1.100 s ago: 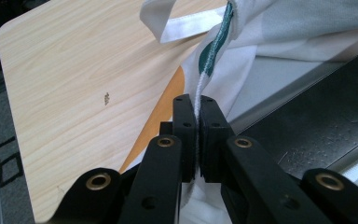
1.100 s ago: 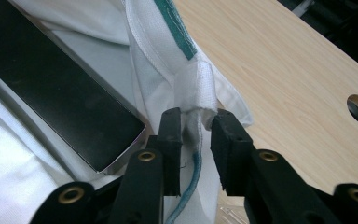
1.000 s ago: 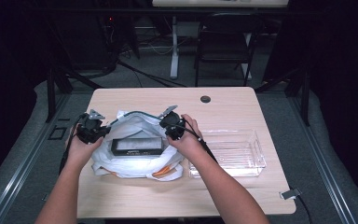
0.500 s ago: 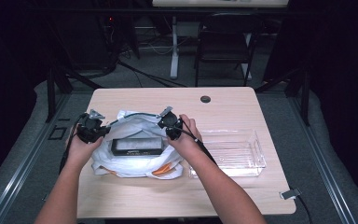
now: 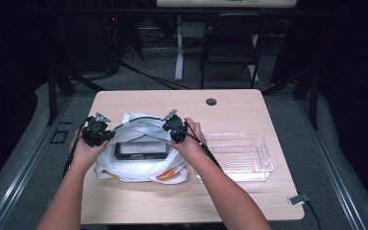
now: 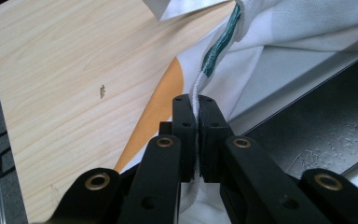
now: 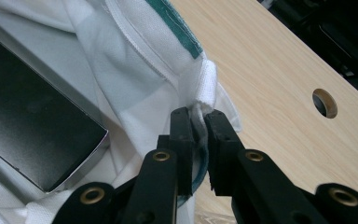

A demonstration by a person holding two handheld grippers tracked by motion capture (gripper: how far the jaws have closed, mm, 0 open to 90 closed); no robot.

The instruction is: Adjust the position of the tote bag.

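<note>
**Both grippers pinching the white bag's rim, black box sitting in the mouth**

The white bag (image 5: 141, 163) is lying on the wooden table (image 5: 239, 108), left of centre, with orange patches showing at its near edge. The black box (image 5: 140, 150) is resting flat in the bag's open mouth, between the two grippers.

The left gripper (image 5: 106, 135) is sitting at the bag's left rim. In the left gripper view its jaws are closing fully on a thin white fold of the bag's edge (image 6: 196, 135), right where the green trim (image 6: 220, 44) runs out; pads pressing on fabric, no gap visible. The box's dark face is lying just to the right of the jaws in that view.

The right gripper (image 5: 174, 134) is sitting at the bag's right rim. In the right gripper view its jaws are clamping a bunched white tab of the rim (image 7: 199, 122), a narrow gap between the pads taken up by cloth. The table's round hole (image 7: 325, 102) is lying beyond, well apart.

A clear plastic tray (image 5: 263, 154) is standing to the right of the bag, near the right forearm.
</note>
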